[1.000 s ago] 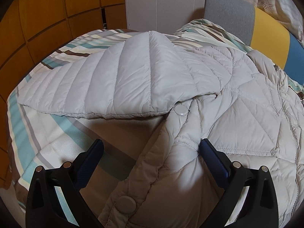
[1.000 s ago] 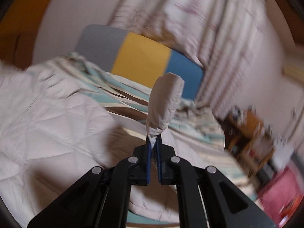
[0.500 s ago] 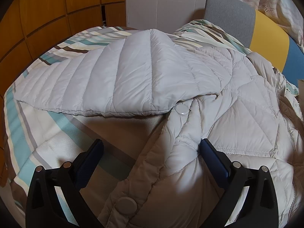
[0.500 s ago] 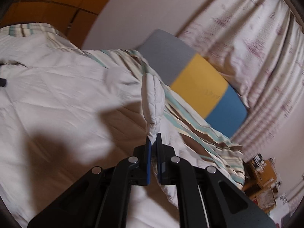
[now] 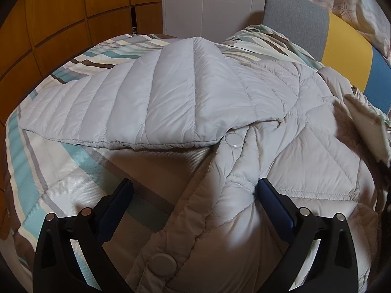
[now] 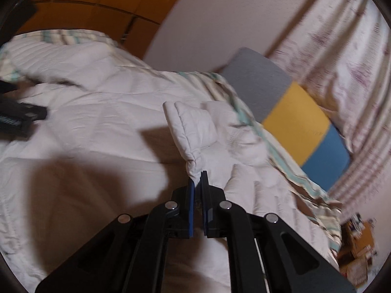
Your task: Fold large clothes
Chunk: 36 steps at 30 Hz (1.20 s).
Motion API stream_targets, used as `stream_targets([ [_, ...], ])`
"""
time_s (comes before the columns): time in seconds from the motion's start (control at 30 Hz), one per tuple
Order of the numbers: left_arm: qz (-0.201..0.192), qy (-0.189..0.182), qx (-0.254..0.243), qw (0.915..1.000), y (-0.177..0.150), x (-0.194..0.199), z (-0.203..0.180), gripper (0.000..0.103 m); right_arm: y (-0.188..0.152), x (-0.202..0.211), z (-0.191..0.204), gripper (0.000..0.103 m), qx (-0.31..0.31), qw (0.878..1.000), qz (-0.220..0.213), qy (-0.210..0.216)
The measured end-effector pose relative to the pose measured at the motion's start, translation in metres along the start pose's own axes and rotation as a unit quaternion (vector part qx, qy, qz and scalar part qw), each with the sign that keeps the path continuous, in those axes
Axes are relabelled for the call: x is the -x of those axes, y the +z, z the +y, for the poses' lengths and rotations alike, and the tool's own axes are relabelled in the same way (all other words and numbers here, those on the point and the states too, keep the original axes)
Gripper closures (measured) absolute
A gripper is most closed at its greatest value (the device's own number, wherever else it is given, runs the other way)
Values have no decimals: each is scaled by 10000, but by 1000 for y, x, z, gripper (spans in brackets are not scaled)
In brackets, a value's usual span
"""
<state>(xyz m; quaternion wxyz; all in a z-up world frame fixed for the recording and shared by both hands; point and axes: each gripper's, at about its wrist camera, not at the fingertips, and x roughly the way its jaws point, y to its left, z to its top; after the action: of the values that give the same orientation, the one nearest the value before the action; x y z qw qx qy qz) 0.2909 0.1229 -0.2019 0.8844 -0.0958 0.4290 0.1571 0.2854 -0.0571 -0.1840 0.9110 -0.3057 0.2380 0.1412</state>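
Note:
A pale grey quilted down jacket [image 5: 281, 151] lies spread on the striped bed. One sleeve [image 5: 151, 102] lies out flat to the left. My left gripper [image 5: 193, 190] is open, low over the jacket's buttoned front edge, its right finger touching the fabric. In the right wrist view my right gripper [image 6: 198, 179] is shut on the cuff of the other sleeve [image 6: 193, 131] and holds it lifted above the jacket body [image 6: 97, 127].
The striped bedcover [image 5: 61, 161] shows to the left of the jacket. A grey, yellow and blue headboard [image 6: 290, 112] stands behind, with curtains [image 6: 342, 48] and wooden wall panels [image 5: 61, 17]. Cluttered boxes [image 6: 359, 241] sit on the floor at the right.
My right gripper has swung left with the sleeve cuff, carrying it over the jacket body. The left gripper stayed almost still and open.

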Motion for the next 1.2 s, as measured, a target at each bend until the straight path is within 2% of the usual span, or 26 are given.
stream_targets([
  [0.13, 45, -10, 21, 10000, 1, 0, -1, 3, -5, 2, 16, 95, 404, 9971, -58, 650],
  [0.2, 41, 35, -10, 10000, 3, 6, -3, 3, -5, 9, 9, 72, 326, 9959, -39, 848],
  [0.23, -11, 62, -74, 10000, 5, 12, -5, 3, -5, 13, 5, 53, 221, 9961, -71, 846],
  [0.27, -82, 55, -137, 9999, 6, 18, -8, 3, -6, 21, -2, 52, 75, 9961, -162, 864],
  [0.37, -537, -101, -306, 9980, 13, 51, -23, 3, -12, 40, -30, 52, -446, 9943, -161, 954],
  [0.47, -845, -646, -415, 9935, 24, 81, -52, 3, -26, 58, -68, 50, -1159, 9895, -150, 851],
  [0.53, -845, -1023, -643, 9891, 30, 89, -83, 3, -38, 65, -94, 50, -1642, 9848, -48, 562],
  [0.63, -583, -1358, -1018, 9838, 34, 77, -132, 3, -70, 67, -134, 49, -2449, 9690, 280, -148],
  [0.67, -498, -1440, -1128, 9819, 34, 69, -148, 3, -82, 66, -150, 48, -2786, 9585, 428, -427],
  [0.7, -438, -1454, -1216, 9809, 33, 62, -159, 3, -100, 65, -169, 45, -3243, 9408, 642, -745],
  [0.77, -354, -1393, -1386, 9799, 32, 47, -178, 12, -124, 66, -195, 44, -3846, 9129, 879, -1045],
  [0.83, -222, -1152, -1585, 9804, 28, 26, -191, 22, -148, 68, -219, 44, -4302, 8853, 1075, -1398],
  [0.9, 34, -1022, -1606, 9817, 26, 4, -188, 24, -161, 67, -236, 44, -4521, 8704, 1187, -1550],
  [0.97, -1, -1001, -1497, 9837, 24, -1, -174, 24, -164, 67, -240, 44, -4576, 8673, 1175, -1568],
  [1.1, -123, -718, -1408, 9873, 23, -4, -154, 24, -159, 58, -248, 44, -4636, 8674, 1077, -1452],
  [1.2, -177, -676, -1266, 9895, 21, -5, -145, 24, -148, 34, -247, 44, -4604, 8729, 1035, -1243],
])
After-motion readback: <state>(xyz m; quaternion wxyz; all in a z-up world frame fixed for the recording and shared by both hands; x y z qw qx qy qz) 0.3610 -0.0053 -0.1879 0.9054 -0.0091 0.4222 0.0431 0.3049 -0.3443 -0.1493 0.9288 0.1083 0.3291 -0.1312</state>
